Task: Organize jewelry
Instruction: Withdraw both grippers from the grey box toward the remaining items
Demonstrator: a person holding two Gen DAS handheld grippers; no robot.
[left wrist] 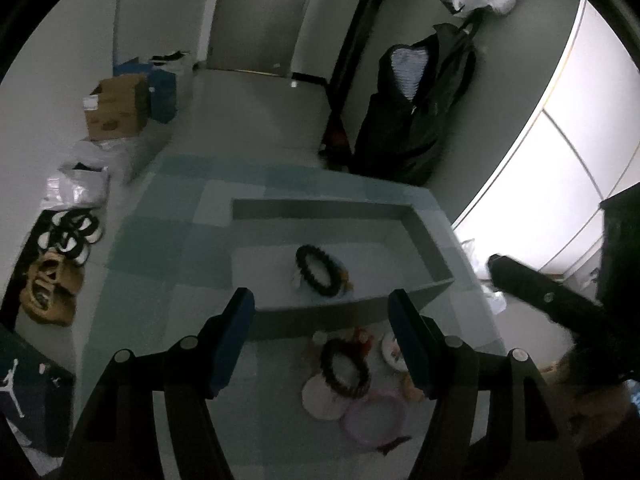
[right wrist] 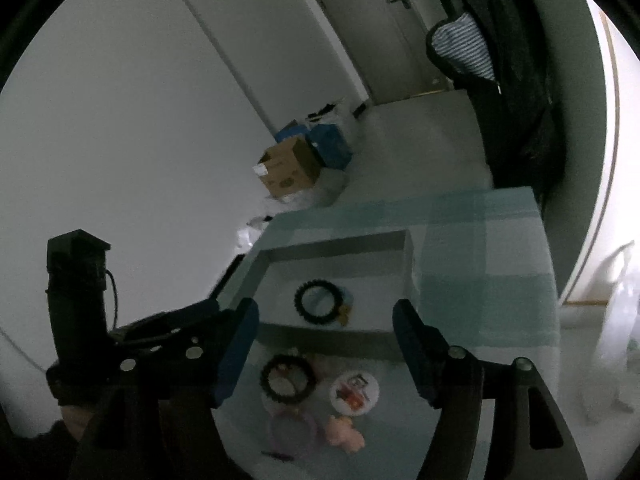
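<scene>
Both tools hang over the near edge of the worktop [left wrist: 132, 240] with nothing in them: the left tool [left wrist: 320, 344] has its jaws spread wide and bare, and the right tool [right wrist: 324, 348] stands just as open and just as empty. The trouble I'd expect lies in the little heap by the near edge, outside the tray [left wrist: 424, 240]. A dark beaded bracelet [left wrist: 344, 368] lies across a white disc [left wrist: 320, 400] and touches a lilac ring [left wrist: 376, 420], with a printed badge [right wrist: 354, 394] and a small pink figure [right wrist: 344, 434] crowded close; a pinch coming down there could catch two pieces at once, or nudge the round ones toward the edge. The low tray wall facing the heap could also snag a dangling loop on the way over. Inside the tray lies one dark beaded bracelet [right wrist: 318, 302] on what looks, in this dim view, like a pale item with an amber bit beside it; the rest of the tray floor is bare.
</scene>
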